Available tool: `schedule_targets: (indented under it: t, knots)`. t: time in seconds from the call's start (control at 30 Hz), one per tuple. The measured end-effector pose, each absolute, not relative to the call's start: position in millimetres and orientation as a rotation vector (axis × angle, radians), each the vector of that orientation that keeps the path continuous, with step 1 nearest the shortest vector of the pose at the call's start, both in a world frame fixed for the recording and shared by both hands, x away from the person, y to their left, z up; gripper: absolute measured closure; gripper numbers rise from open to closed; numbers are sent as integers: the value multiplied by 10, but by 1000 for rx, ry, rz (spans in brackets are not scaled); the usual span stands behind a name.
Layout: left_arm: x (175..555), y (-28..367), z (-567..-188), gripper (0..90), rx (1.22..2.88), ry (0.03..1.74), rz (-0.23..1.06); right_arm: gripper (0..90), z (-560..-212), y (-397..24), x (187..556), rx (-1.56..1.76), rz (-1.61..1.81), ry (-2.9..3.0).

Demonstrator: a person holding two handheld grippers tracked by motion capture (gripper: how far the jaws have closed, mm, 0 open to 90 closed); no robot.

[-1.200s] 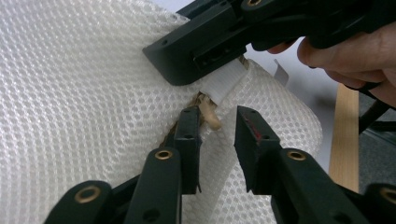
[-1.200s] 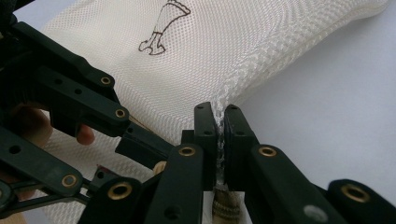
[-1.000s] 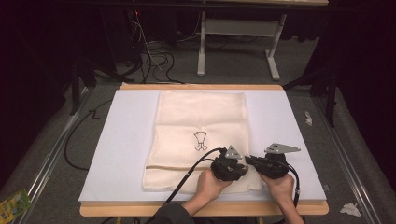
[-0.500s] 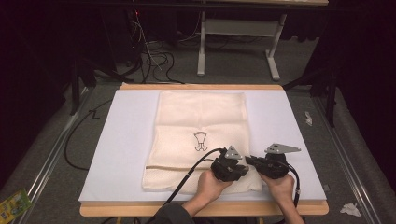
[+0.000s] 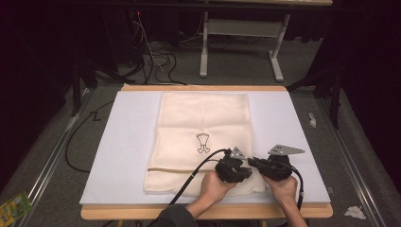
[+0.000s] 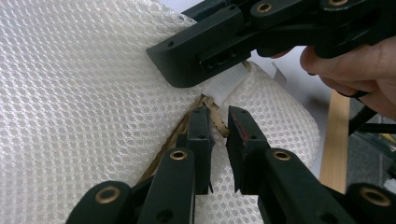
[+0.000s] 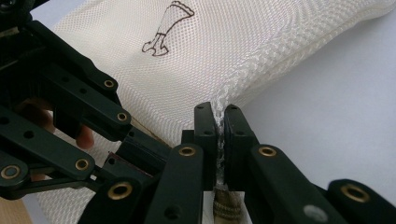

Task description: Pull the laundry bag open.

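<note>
In the high view, both forearms enter from the bottom edge, just right of centre, and the left hand and right hand each grip a black tool low in the frame, the two nearly touching. The left gripper rises from the bottom of its own view with its jaws parted by a narrow gap. The right gripper rises at lower centre of its view, jaws pressed together on a fold of white mesh.

Cream mesh cloth bag (matt)
</note>
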State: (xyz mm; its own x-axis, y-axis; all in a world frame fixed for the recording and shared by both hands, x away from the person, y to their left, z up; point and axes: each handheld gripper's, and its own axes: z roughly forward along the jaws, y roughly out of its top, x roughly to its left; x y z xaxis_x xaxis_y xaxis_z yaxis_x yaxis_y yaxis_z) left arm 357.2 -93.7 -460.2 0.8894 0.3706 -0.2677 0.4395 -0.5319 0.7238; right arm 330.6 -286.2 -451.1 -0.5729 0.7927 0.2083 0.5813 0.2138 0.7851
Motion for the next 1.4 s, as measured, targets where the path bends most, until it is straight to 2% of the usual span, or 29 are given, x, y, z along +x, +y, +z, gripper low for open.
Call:
schedule_targets:
  t: [0.2, 1.13, 1.27, 1.4]
  knots:
    - [3565, -945, -4626, 867, 2188, 593, -84, 877, -4515, -2886, 3298, 1305, 1283, 2245]
    - [3567, -802, -4579, 871, 2170, 581, -113, 881, -4503, -2900, 3285, 1252, 1270, 2264]
    - [3513, -810, -4562, 872, 2196, 563, -63, 881, -4519, -2890, 3292, 1256, 1302, 2258]
    - [3552, -791, -4565, 872, 2181, 584, -80, 883, -4495, -2869, 3299, 1247, 1303, 2258]
